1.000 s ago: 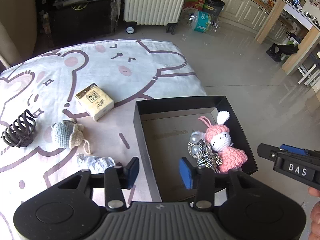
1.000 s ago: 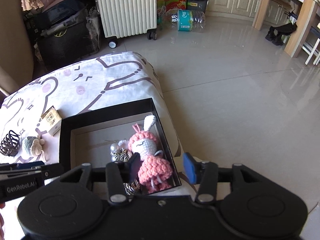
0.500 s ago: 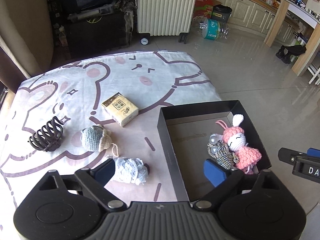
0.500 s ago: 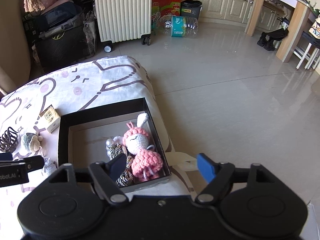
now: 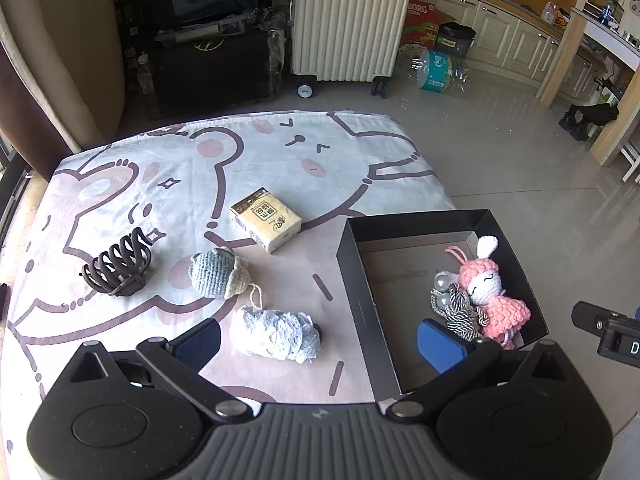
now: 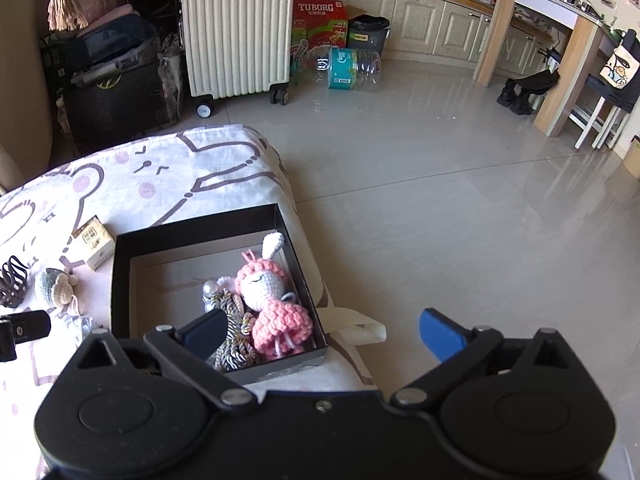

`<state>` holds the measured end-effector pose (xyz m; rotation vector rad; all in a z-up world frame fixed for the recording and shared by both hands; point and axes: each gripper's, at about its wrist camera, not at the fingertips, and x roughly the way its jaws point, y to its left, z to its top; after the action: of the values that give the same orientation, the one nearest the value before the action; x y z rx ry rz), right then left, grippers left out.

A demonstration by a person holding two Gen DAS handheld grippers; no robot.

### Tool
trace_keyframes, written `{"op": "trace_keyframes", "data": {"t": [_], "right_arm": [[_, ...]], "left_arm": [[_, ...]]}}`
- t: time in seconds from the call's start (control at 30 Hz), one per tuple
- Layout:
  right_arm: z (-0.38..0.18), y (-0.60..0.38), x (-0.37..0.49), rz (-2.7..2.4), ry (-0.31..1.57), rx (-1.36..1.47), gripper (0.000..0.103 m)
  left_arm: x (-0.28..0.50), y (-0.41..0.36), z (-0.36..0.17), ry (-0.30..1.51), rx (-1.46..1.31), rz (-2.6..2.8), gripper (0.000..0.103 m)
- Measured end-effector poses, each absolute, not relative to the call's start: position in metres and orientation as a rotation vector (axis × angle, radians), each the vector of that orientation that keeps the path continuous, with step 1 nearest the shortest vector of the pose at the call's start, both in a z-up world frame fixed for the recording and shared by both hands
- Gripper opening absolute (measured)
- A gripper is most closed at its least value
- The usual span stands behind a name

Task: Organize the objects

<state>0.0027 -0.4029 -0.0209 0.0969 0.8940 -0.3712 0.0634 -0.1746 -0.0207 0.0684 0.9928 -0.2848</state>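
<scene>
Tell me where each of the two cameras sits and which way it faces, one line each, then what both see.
Left wrist view: sits on the left claw, angled down over the bear-print cloth; the open fingers straddle the pale blue crochet piece; the right claw's tip shows at the right edge.
Right wrist view: sits on the right claw, angled down at the table's corner and floor; open fingers empty; the left claw's tip shows at the left edge.
Shared: black box with pink crochet bunny, tissue pack, hair claw clip, cream suitcase.
</scene>
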Motion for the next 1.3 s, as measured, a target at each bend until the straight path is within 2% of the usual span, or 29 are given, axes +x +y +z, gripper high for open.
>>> {"op": "trace_keyframes", "data": {"t": [0.63,1.3], "right_arm": [[-0.029,-0.396,0.007,-0.355,0.856,0.101,0.103],[-0.041,-0.323,0.048,-0.233,0.854,0.079,0.103]], "left_arm": [[0.07,-0.165,-0.024,0.97,0.112,-0.268,0.103],[0.083,-0.079,-0.019,0.965,0.034,-0.141,0.103]]}}
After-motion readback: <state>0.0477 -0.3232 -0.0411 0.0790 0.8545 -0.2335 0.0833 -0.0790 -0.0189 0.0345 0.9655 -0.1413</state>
